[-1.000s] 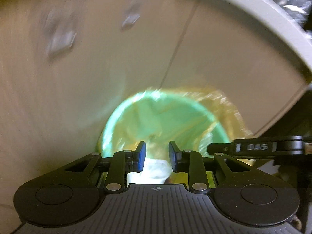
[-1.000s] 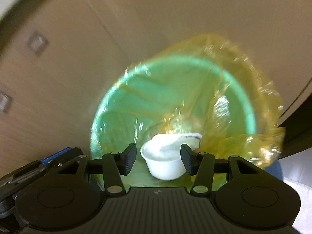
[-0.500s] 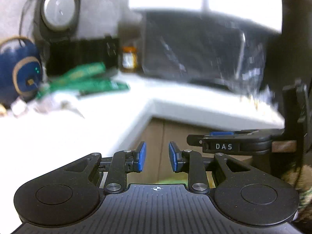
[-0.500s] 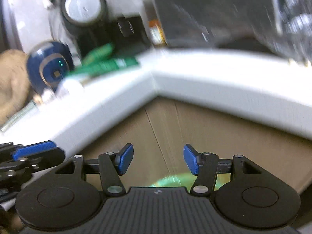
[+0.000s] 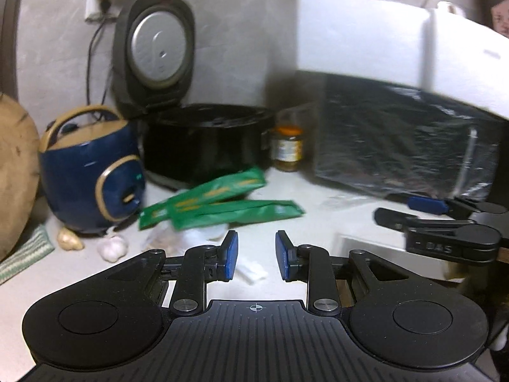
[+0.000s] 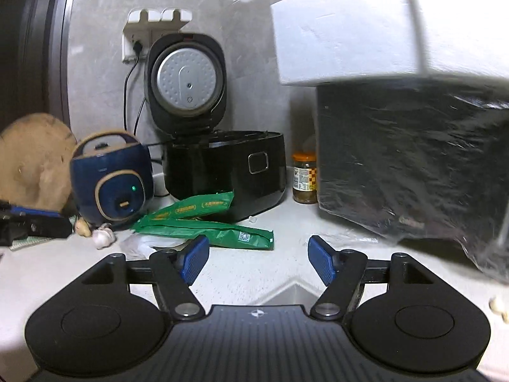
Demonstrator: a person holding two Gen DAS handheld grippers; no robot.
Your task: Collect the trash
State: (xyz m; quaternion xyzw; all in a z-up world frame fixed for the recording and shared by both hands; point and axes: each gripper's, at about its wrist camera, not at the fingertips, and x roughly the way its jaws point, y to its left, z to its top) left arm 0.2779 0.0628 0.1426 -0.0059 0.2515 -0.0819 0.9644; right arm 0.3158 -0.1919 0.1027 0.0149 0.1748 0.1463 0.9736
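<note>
White counter (image 5: 311,210) now fills the left view where a bin liner did a second ago; the left claw (image 5: 256,256) hangs empty, jaws partly apart, with green packets (image 5: 222,205) at twelve o'clock. From the right view, the right claw (image 6: 258,261) has just been opening with nothing between its jaws, the cup left in the bin, so the green packets (image 6: 203,222) at eleven o'clock look like the next trash.

Against the back wall, a rice cooker (image 6: 222,172) with lid raised, standing on the tabletop (image 6: 280,273). Left of it, a smaller cooker (image 6: 111,181); further left, a round board (image 6: 31,159) leaning upright. Right of the rice cooker, a jar (image 6: 304,178), squeezed beside a wrapped box (image 6: 407,165) with a foam box (image 6: 375,25) on top. In front of the rice cooker, two snack packets (image 6: 203,222), one lying partly over the other. Beside the smaller cooker's foot, garlic bulbs (image 6: 103,237). Nearest the cameras, both claws over the tabletop's front edge.
</note>
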